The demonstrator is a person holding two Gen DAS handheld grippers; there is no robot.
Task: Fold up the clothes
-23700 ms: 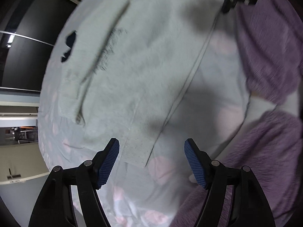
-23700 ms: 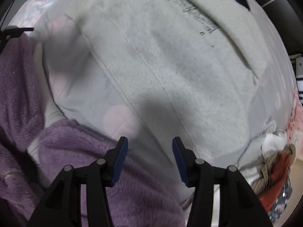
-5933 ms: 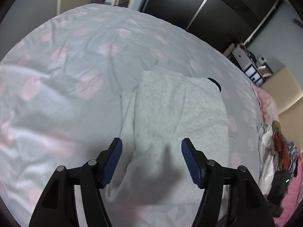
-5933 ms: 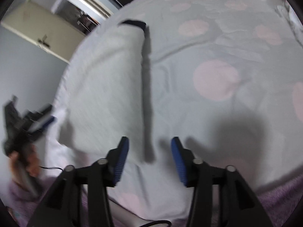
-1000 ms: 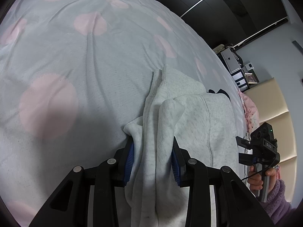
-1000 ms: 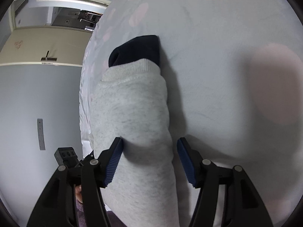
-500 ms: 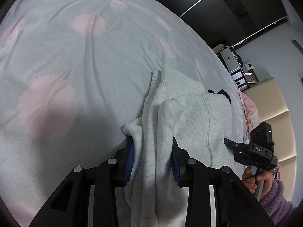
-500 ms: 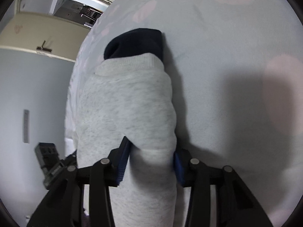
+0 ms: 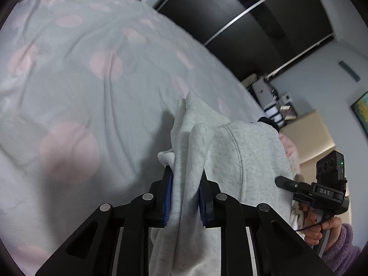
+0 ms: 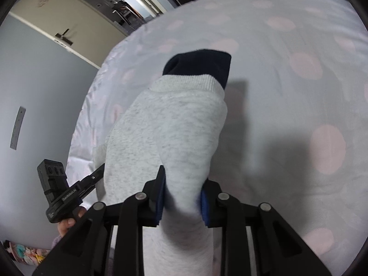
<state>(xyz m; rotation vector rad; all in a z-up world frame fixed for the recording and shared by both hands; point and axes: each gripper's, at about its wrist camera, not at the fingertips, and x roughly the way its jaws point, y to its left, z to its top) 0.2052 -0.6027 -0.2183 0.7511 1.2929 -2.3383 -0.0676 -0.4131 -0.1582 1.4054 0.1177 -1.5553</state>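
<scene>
At the near edge of the left wrist view, the left gripper [image 9: 184, 197] is clamped on a bunched fold of the grey sweatshirt [image 9: 243, 158], its blue pads narrowed onto several layers of fabric that rise between them and hang down past the black fingers. At the near edge of the right wrist view, the right gripper [image 10: 181, 195] is likewise closed on the sweatshirt [image 10: 170, 126], pinching a thick roll of it, with the ribbed hem and a dark navy inner edge [image 10: 200, 65] standing up beyond the pads. Both tools hold the garment raised off the pink-dotted bedsheet [image 9: 92, 87], which spreads out below and behind it; the cloth casts a shadow on the sheet to its right in the right wrist view. Farther right in the left wrist view, the person's right hand [image 9: 322, 227], in a fuzzy purple sleeve [image 9: 342, 250], grips the handle of the other tool. In the right wrist view the left hand [image 10: 66, 225] shows at the lower left under its black camera block. Far off stand dark wardrobe doors [image 9: 241, 16] and a cream door [image 10: 59, 20]. Compared with half a second ago, the garment hangs higher above the sheet, more of the room shows behind it, and a second ago the right gripper's pads stood apart around the roll.
</scene>
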